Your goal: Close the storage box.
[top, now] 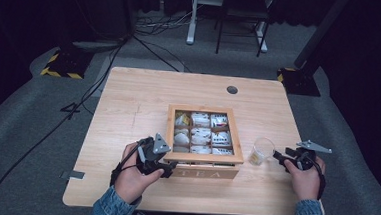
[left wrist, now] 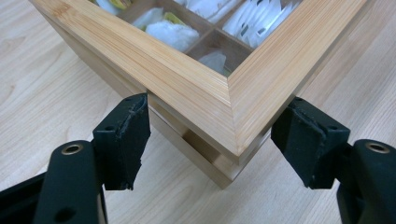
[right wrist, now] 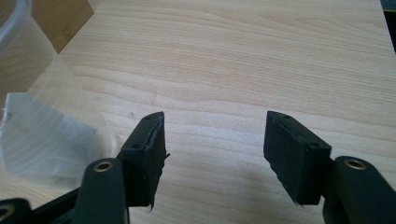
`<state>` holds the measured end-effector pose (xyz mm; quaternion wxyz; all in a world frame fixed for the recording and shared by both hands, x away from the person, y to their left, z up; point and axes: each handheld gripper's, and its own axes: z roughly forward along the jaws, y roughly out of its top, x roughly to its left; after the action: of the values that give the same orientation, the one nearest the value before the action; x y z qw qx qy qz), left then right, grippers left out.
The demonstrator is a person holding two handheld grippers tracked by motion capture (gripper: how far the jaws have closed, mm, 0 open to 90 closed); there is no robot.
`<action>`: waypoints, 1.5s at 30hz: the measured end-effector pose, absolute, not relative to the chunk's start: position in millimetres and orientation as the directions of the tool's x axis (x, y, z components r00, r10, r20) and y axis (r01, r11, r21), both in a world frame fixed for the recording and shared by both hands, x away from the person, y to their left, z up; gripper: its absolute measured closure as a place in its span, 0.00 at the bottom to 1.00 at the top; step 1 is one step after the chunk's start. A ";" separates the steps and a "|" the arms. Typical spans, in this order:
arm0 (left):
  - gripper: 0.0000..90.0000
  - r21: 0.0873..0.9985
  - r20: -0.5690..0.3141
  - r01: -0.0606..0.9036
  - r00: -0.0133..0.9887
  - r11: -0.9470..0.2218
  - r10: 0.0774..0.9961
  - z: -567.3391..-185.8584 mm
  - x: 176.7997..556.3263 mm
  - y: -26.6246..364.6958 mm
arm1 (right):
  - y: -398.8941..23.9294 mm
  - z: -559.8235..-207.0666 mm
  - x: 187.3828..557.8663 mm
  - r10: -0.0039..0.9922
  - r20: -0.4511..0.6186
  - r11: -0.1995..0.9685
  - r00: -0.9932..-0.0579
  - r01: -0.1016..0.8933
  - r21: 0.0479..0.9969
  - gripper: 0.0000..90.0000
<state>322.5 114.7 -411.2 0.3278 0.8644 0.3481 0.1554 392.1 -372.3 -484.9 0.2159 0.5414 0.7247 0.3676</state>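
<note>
While the high view lays out the whole tea box (top: pixel 204 138) on the desk (top: pixel 128 108), with its nine compartments of white sachets and TEA lettered on the front wall, my left claw (left wrist: pixel 210 140) view adds what that one cannot: the box's near left corner seen close, a pale bamboo lid frame with a mitred joint, sitting between my two pads. They flank the corner on both sides, though I cannot tell whether they press on the wood. To the right of the box stands a clear plastic cup (top: pixel 261 151), something white in its bottom. My right claw (right wrist: pixel 215 149), right of that cup, is spread over bare desk, gripping nothing.
</note>
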 end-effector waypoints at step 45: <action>0.31 0.770 0.000 0.460 0.694 -0.443 0.720 -391.1 309.2 146.7 | -372.3 -486.7 400.9 0.939 0.117 0.126 -0.324 0.638 0.760 0.43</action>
<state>309.2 146.7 -391.1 0.3912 0.8330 0.3542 0.1666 400.9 -372.3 -486.7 0.2011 0.5454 0.7228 0.3738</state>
